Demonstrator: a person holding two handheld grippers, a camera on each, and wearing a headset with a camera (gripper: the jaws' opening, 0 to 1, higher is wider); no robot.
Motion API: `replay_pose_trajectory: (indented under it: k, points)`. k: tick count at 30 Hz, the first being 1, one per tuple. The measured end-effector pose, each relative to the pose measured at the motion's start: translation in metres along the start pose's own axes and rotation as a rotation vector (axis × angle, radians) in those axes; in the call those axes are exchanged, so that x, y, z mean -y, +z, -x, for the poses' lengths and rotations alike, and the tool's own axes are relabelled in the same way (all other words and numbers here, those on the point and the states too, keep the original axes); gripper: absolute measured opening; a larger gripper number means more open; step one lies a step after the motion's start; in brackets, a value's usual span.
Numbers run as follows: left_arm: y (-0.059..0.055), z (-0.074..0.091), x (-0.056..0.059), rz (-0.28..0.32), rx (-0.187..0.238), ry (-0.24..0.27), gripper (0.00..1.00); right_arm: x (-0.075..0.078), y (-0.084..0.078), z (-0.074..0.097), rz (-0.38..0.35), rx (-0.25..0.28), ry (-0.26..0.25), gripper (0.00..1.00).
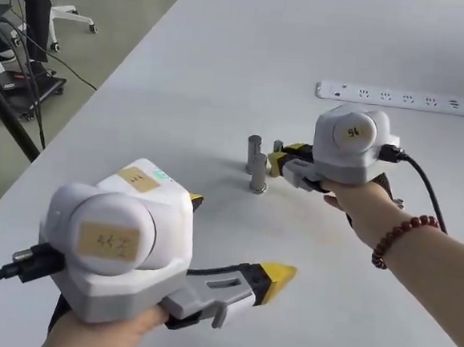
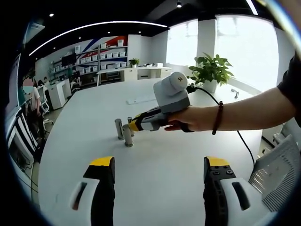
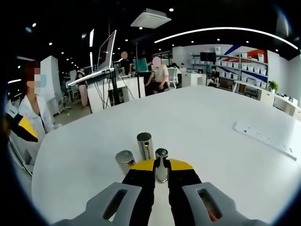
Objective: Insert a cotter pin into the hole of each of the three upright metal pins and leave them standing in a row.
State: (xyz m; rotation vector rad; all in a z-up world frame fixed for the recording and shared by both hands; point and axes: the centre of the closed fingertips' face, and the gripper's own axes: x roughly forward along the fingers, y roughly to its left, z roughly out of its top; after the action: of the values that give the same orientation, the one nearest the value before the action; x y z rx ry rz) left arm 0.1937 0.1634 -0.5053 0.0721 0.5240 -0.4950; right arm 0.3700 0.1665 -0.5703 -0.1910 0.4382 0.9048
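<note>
The right gripper (image 3: pixel 161 167) has its fingers (image 3: pixel 141 165) clamped on one upright metal pin (image 3: pixel 161 159). The pin's long axis is vertical between the yellow tips, and its head pokes up above them. This is the rightmost of the three. The left pin (image 3: pixel 145 142) stands just beyond it, and the near pin (image 3: pixel 124 159) sits a little toward the person; both are close by but apart from the held one. The left gripper (image 2: pixel 160 165) hangs well back on the near-left side, its fingers wide apart and empty, aimed across the desk (image 1: pixel 223 76) toward the cluster. Whether a cotter pin sits in any hole is too small to tell (the holes themselves don't resolve). By the look of it the right gripper is the steadying one, and the left gripper, much the farther of the two, would have to cross open desk to reach the pins. There is ample room: bare surface lies near and left of the pins, the power strip (image 1: pixel 399 98) is well off at the far right, and the desk's left edge is well away.
</note>
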Motion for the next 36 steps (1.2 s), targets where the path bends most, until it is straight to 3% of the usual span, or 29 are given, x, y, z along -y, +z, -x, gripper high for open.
replay_pose_trajectory:
  k: [9,15,36]
  points:
    - [0.002,-0.002,0.002,-0.001,0.007,-0.006,0.76,-0.006,-0.001,0.017,0.026,-0.006,-0.006,0.04]
    - [0.003,-0.003,0.004,0.001,0.012,-0.009,0.76,-0.001,-0.004,0.024,0.024,0.001,-0.014,0.04]
    - [0.006,-0.003,0.013,-0.008,0.024,-0.027,0.75,-0.03,-0.026,0.064,0.024,-0.005,-0.004,0.04]
